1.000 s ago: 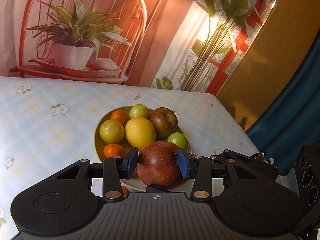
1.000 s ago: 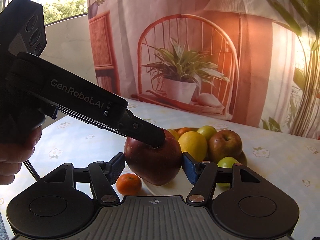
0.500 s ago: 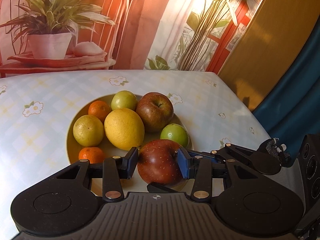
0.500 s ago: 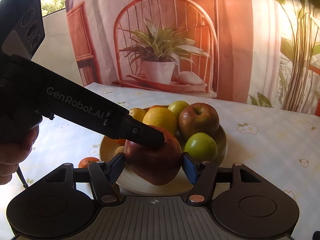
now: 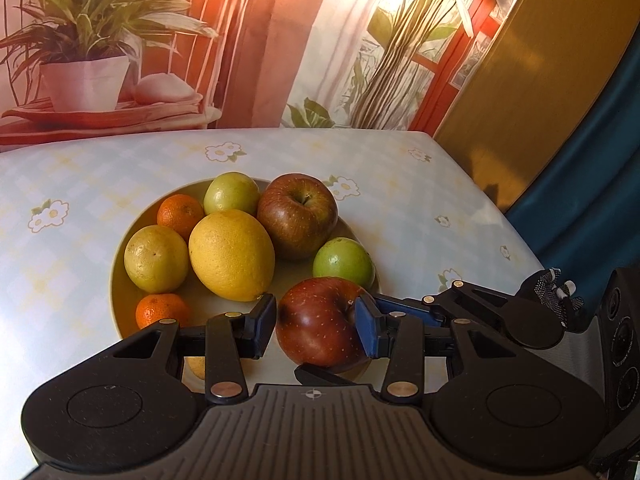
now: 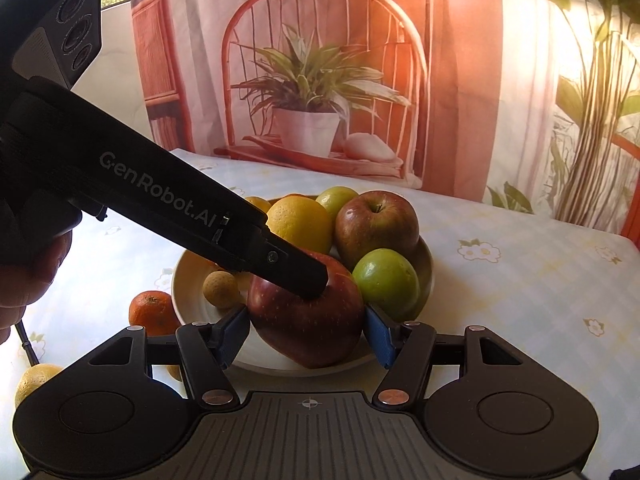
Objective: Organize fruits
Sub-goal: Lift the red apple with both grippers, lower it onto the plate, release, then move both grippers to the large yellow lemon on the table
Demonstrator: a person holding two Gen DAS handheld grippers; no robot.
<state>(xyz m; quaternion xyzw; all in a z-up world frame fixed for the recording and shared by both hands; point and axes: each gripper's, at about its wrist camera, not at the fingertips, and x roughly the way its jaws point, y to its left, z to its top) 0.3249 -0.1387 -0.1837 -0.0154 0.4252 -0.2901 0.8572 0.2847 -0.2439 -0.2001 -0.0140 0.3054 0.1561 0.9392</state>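
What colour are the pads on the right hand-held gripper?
Blue pads, clearest in the right wrist view, either side of the red apple.

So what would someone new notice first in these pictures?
A dark red apple at the near edge of the plate, clamped by both the left gripper and the right gripper. Behind it crowd a big lemon, another apple, green fruits and mandarins, before a printed potted-plant backdrop.

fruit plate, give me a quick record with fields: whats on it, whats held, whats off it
plate: round cream plate on flowered tablecloth
on plate: large yellow citrus, red-brown apple, round green fruit, others
held: dark red apple, clamped by left gripper and right gripper
off plate: orange mandarin, yellow fruit, both on tablecloth
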